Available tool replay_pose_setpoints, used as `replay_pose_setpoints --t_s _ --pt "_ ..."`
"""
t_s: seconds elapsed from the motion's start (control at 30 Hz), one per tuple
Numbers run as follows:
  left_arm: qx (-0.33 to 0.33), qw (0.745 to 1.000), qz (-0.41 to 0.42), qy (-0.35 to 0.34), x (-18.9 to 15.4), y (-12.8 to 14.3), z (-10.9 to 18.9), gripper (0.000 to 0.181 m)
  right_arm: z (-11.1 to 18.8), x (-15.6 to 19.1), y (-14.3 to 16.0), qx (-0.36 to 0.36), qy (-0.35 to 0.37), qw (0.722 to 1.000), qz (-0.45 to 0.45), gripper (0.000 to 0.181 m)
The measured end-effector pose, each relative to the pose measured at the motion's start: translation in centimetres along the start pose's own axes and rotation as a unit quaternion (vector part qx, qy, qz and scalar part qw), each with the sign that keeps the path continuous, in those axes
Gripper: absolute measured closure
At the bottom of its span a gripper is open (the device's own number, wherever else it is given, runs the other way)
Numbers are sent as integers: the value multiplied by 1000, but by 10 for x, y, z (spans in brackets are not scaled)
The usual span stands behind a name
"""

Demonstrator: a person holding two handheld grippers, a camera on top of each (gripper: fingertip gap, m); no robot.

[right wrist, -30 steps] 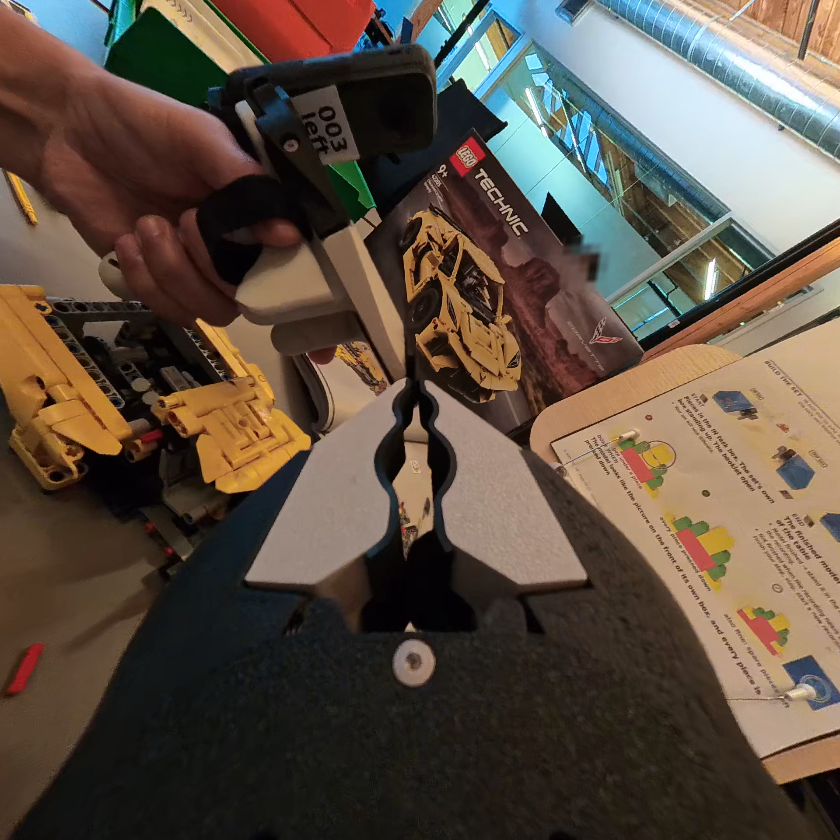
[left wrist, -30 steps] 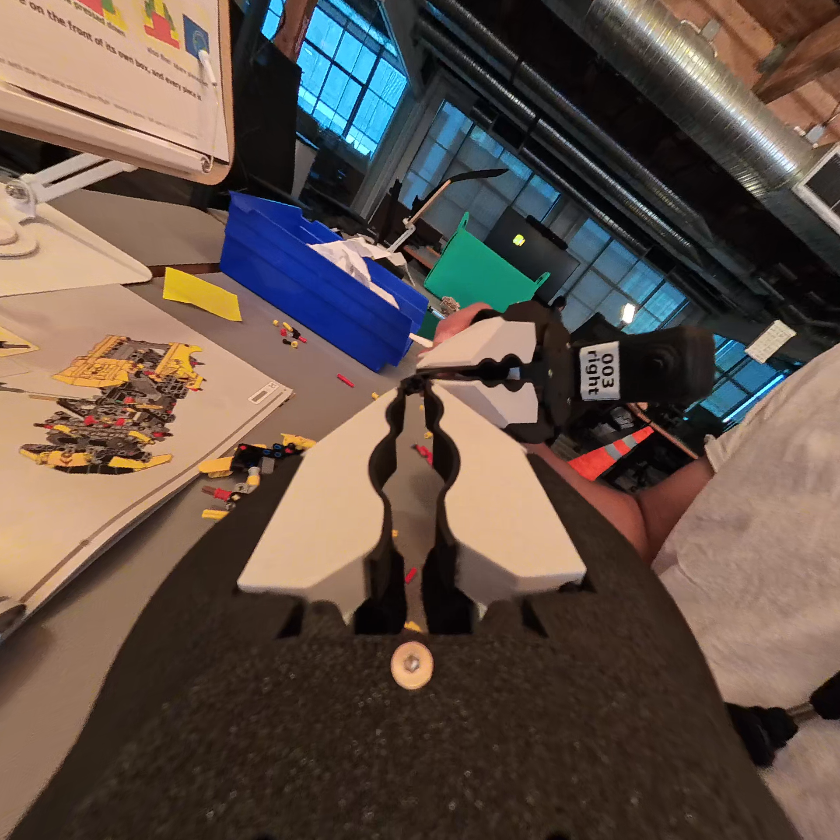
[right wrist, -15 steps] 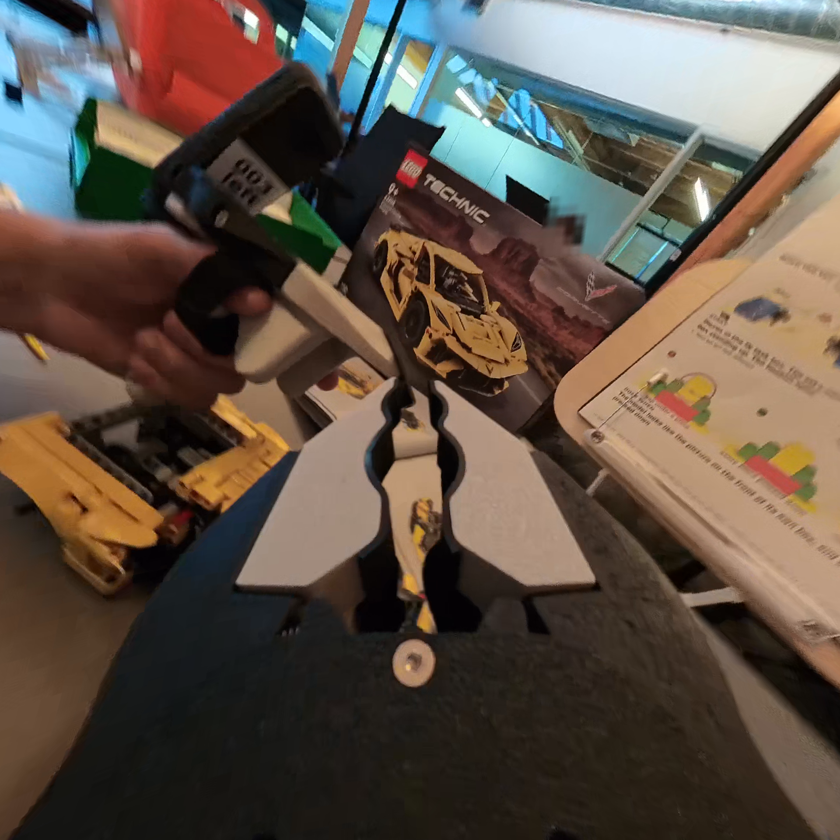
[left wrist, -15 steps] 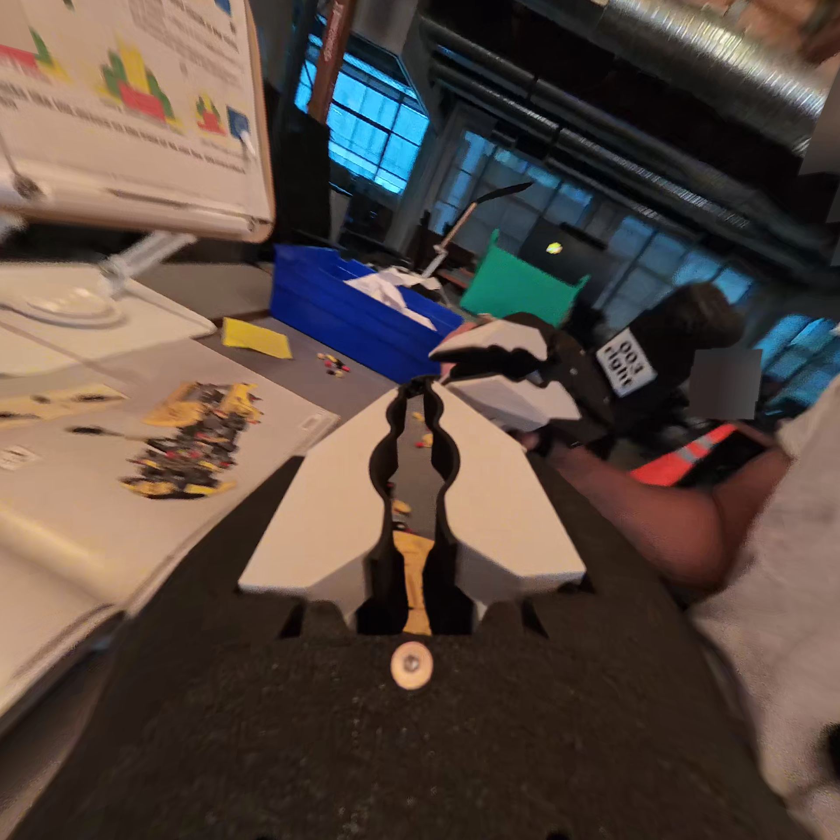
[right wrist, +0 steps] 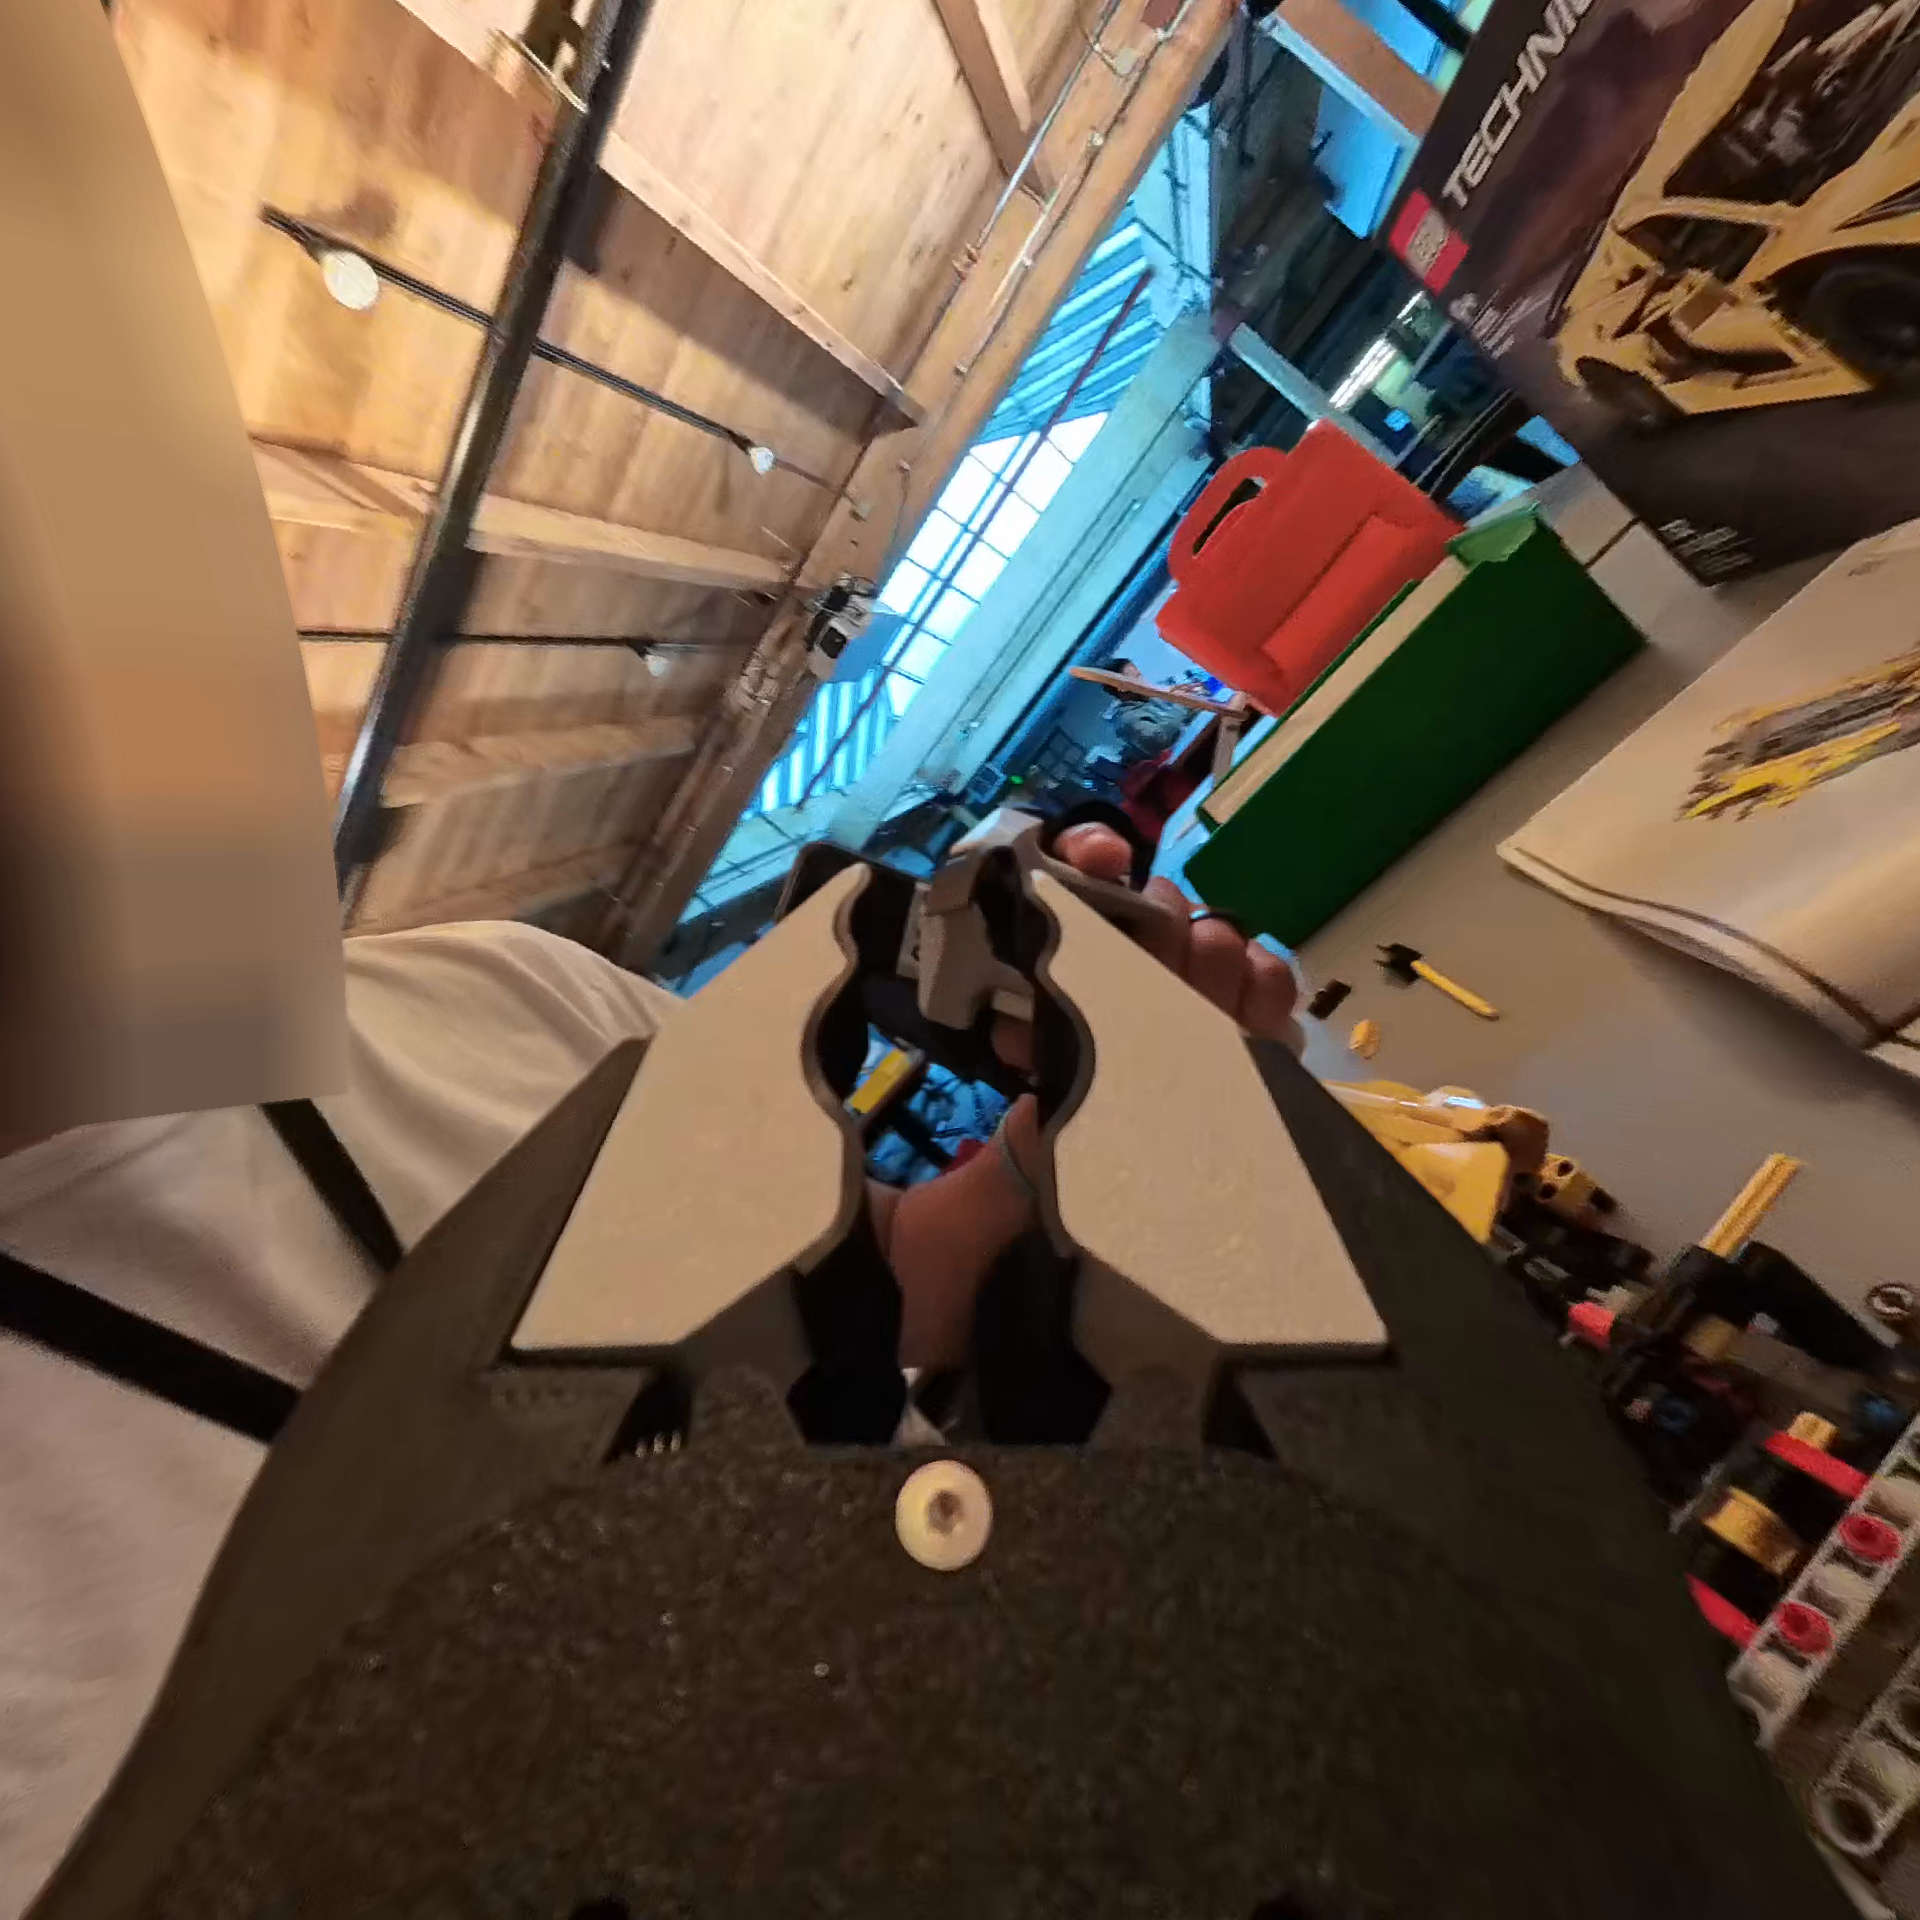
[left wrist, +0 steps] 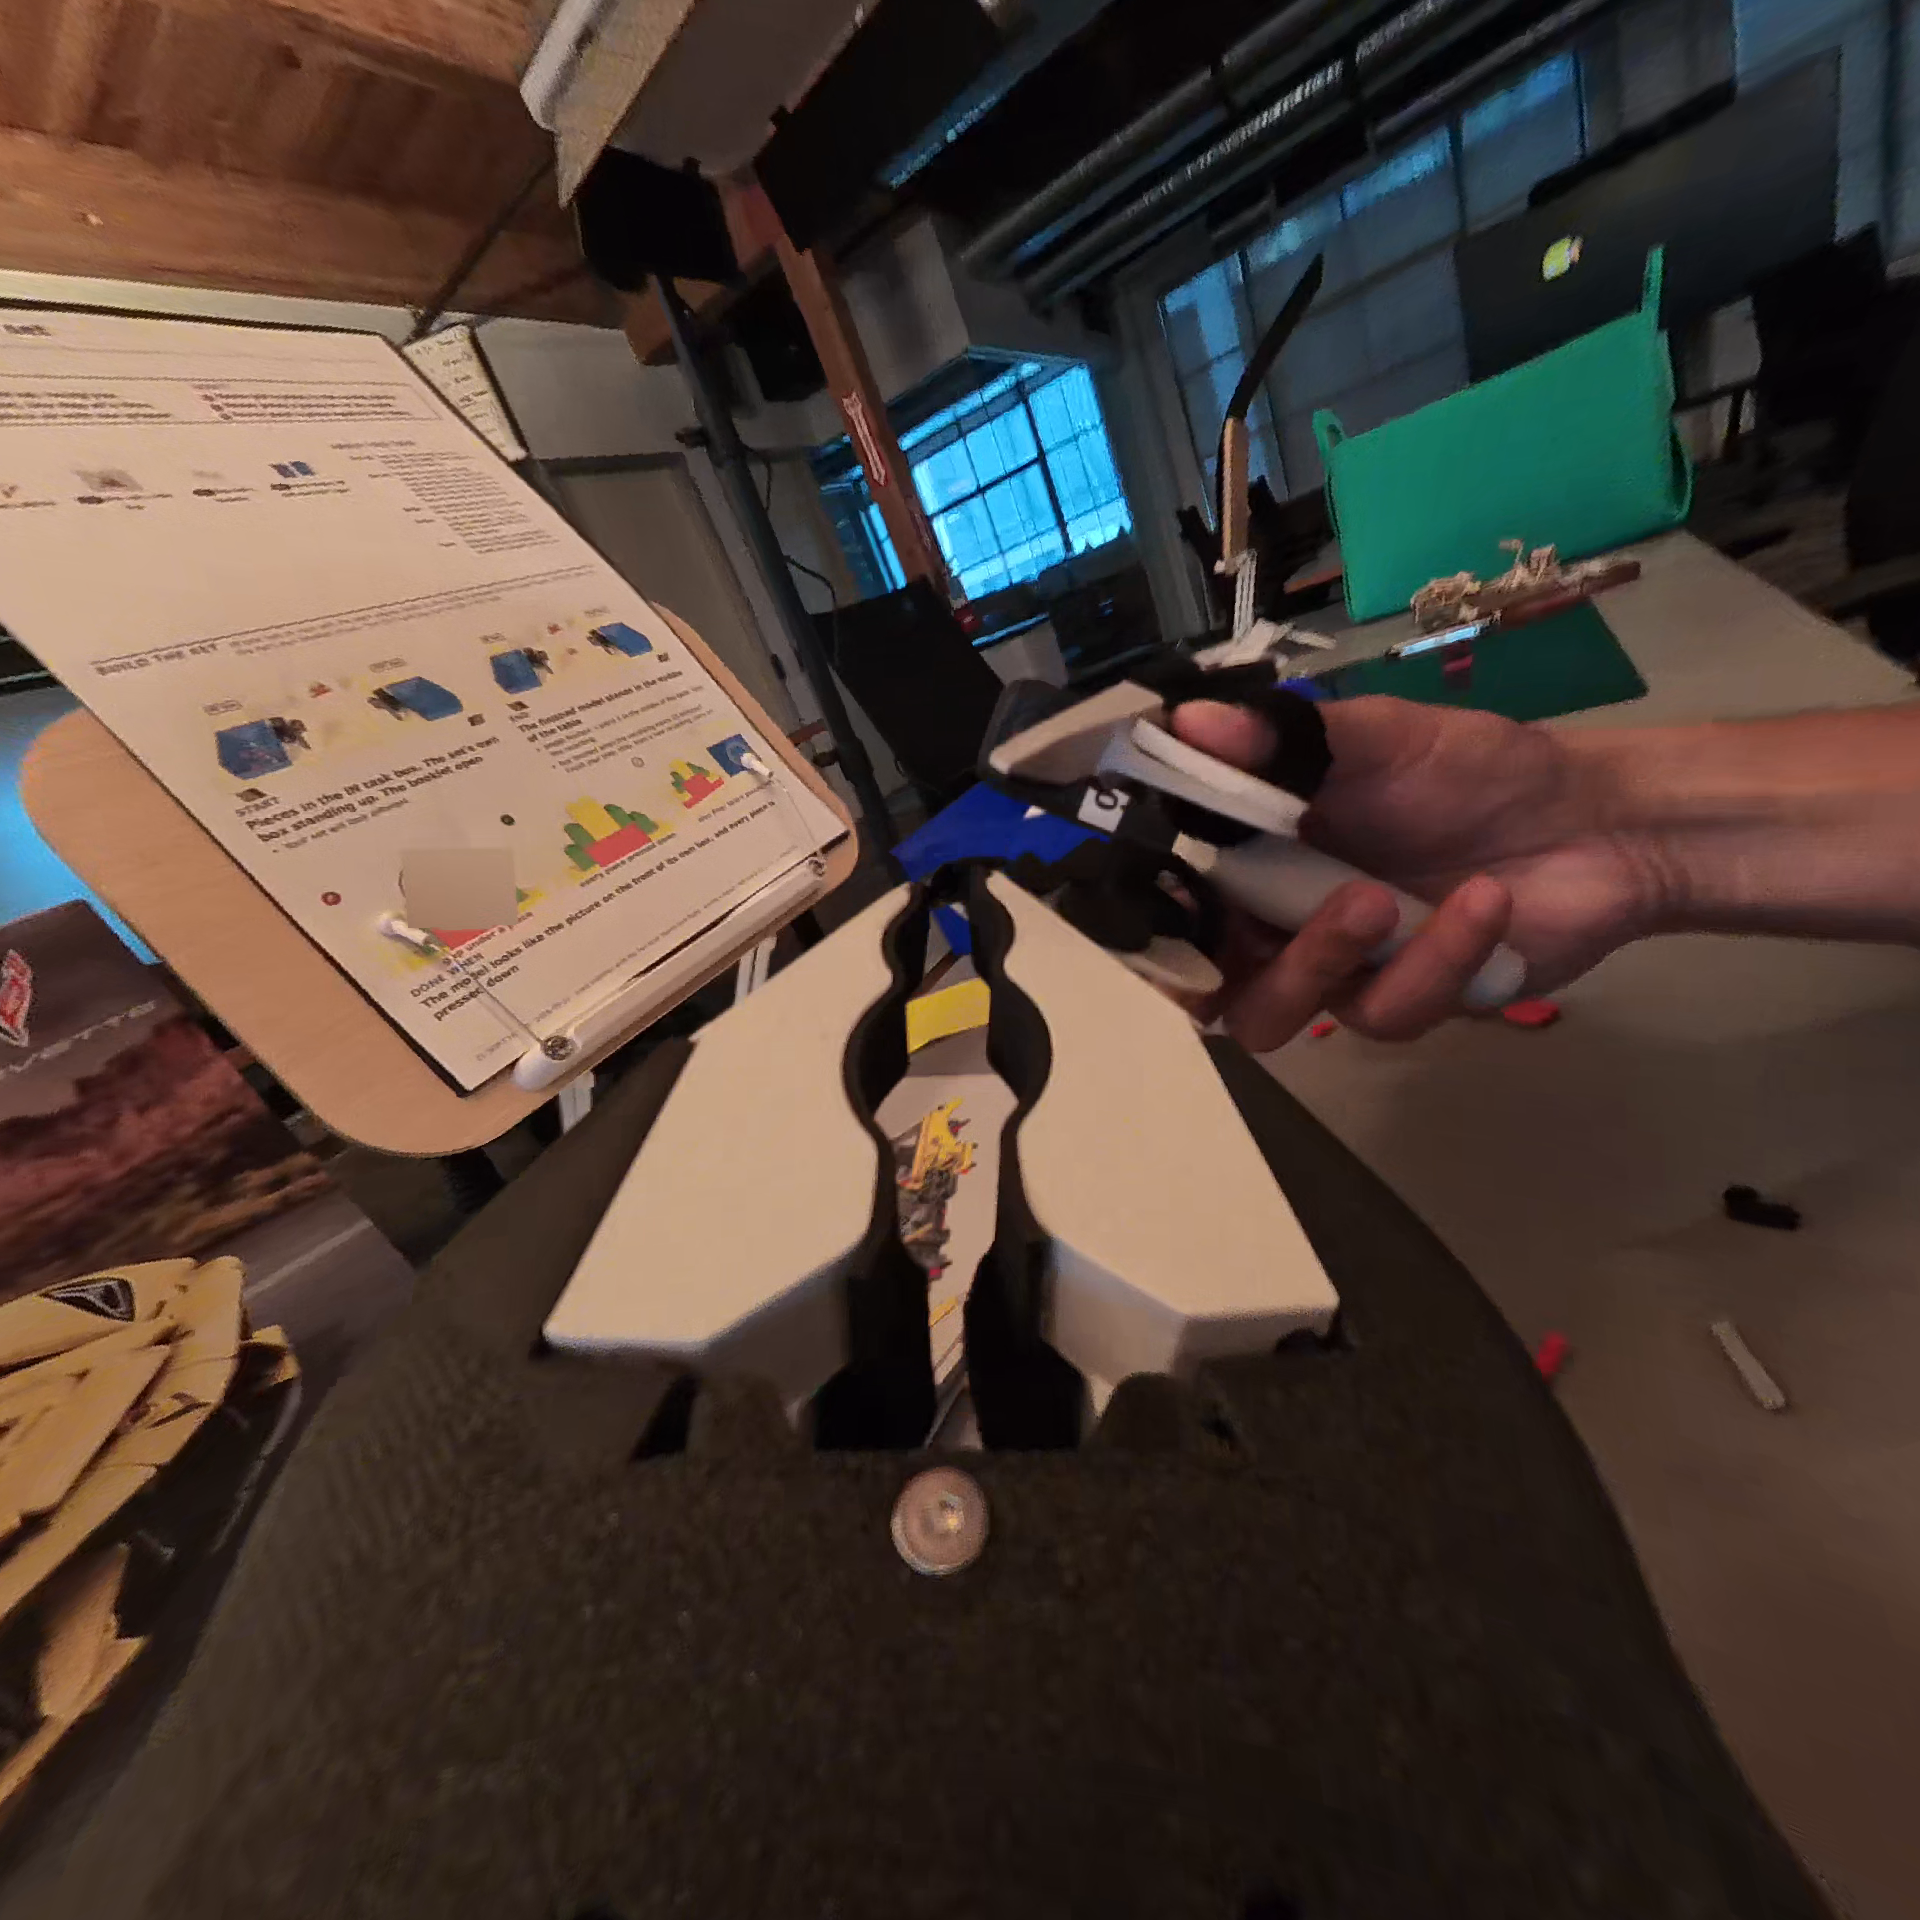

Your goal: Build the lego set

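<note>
The left gripper [left wrist: 948,904] was held above the table, its two pale fingers [left wrist: 769,1143] set to a narrow gap with nothing between them. Through that gap a page of the open instruction booklet [left wrist: 940,1164] was visible on the grey table [left wrist: 1662,1143] below. Just to the right, a hand [left wrist: 1455,873] gripped the handle of the right gripper [left wrist: 1039,727], which crossed in front of the left gripper's tips. Loose red pieces [left wrist: 1550,1354] and a small black piece [left wrist: 1758,1207] lay scattered on the table to the right. To the left stood a tilted wooden board [left wrist: 208,956] carrying a printed instruction sheet [left wrist: 343,665]. The set's box [left wrist: 114,1299], printed with a yellow car, stood at the lower left. A green bin [left wrist: 1507,478] stood farther back.

In the right wrist view, the right gripper [right wrist: 951,883] was parted moderately, holding nothing. It pointed back toward the person's pale shirt [right wrist: 468,1018] and the hand [right wrist: 1174,935] gripping the left gripper. The partly built yellow and black model [right wrist: 1662,1309] lay on the table at the lower right. Beyond it lay the booklet [right wrist: 1766,810], a small yellow-handled tool [right wrist: 1439,982], a green container [right wrist: 1434,717] and a red bin [right wrist: 1288,561].
</note>
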State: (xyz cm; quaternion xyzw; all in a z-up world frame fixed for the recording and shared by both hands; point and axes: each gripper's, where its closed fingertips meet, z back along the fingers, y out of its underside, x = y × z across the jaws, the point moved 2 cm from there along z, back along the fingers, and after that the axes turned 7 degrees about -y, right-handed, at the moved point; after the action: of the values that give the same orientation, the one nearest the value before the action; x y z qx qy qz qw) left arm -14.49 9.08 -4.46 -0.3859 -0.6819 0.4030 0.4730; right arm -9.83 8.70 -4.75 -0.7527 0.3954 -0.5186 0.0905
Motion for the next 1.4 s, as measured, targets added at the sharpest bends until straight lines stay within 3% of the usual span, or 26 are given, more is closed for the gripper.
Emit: replay_pose_setpoints --t_s 0.17,0.27,0.4,0.5,0.73,0.8,0.93,1.03,1.1,1.23,1.4 --pt "21 995 -83 -46 -1 6 -6 174 -1 -3 10 28 -9 999 -20 164" --pt "54 981 -161 -92 3 13 -9 174 0 -11 7 13 17 1000 -9 157" --pt "125 941 -277 -150 6 28 -14 174 3 -26 -2 16 138 981 138 142" --pt "134 924 -322 -156 -4 28 -18 174 2 -24 -3 30 163 967 195 141" --pt "125 951 -244 -146 -17 18 -23 174 6 -15 1 70 139 961 229 156" --pt "126 951 -236 -154 -14 15 -22 174 8 -11 0 66 128 961 238 150" --pt "126 948 -248 -153 -14 14 -21 174 9 -11 0 69 131 959 241 158" --pt "129 952 -236 -149 -16 14 -22 174 10 -11 0 70 122 966 217 159" --pt "118 962 -208 -136 -19 12 -22 173 16 -9 -4 50 104 974 198 173" --pt "103 979 -140 -105 -23 4 -21 181 21 -3 -6 37 52 986 156 180" --pt "96 976 -165 -106 -24 5 -21 181 12 -10 12 86 54 984 144 181"
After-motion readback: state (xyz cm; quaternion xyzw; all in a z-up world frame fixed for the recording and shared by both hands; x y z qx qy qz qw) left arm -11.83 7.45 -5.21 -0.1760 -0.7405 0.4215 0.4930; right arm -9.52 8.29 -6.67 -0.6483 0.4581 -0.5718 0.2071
